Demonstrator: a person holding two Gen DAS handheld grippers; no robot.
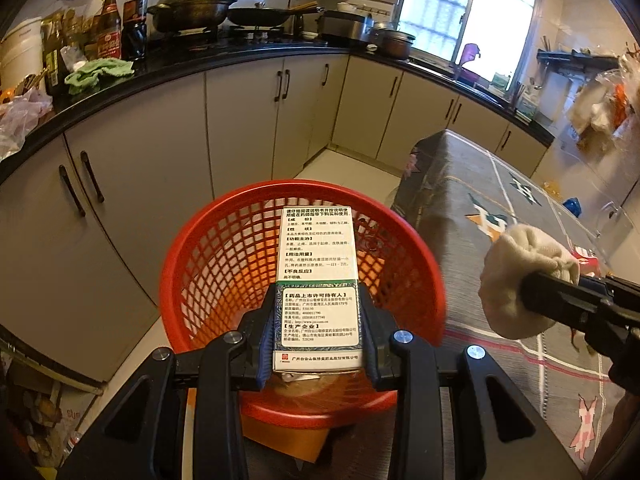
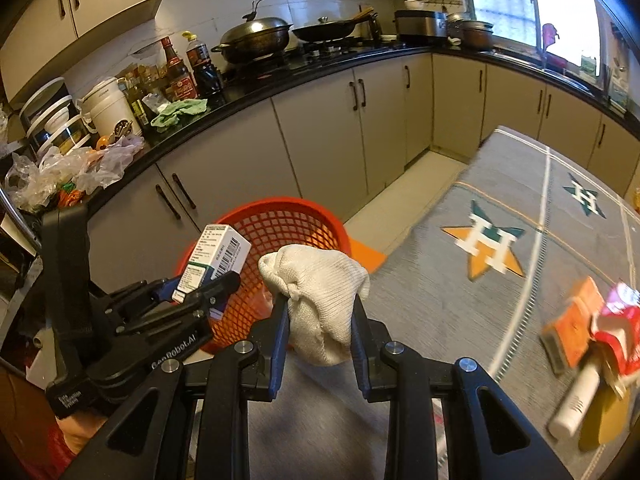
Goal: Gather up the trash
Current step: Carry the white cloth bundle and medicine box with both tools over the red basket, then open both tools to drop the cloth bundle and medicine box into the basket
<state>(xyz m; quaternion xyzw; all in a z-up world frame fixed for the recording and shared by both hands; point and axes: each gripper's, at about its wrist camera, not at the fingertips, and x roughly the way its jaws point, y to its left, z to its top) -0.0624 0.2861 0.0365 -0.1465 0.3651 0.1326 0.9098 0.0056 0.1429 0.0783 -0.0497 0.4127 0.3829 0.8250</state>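
Note:
My left gripper (image 1: 318,304) is shut on a white medicine box (image 1: 318,280) with printed text and holds it above the open red mesh basket (image 1: 208,264). The box (image 2: 218,258) and basket (image 2: 288,220) also show in the right wrist view. My right gripper (image 2: 320,300) is shut on a balled white cloth (image 2: 320,292), held over the table edge just right of the basket. In the left wrist view the cloth (image 1: 524,276) sits right of the basket.
A table with a grey patterned cloth (image 2: 500,208) stands on the right; an orange box (image 2: 572,328), a red wrapper (image 2: 618,328) and a white tube (image 2: 576,400) lie on it. Kitchen cabinets (image 1: 152,160) with a black counter of pots and bottles run behind the basket.

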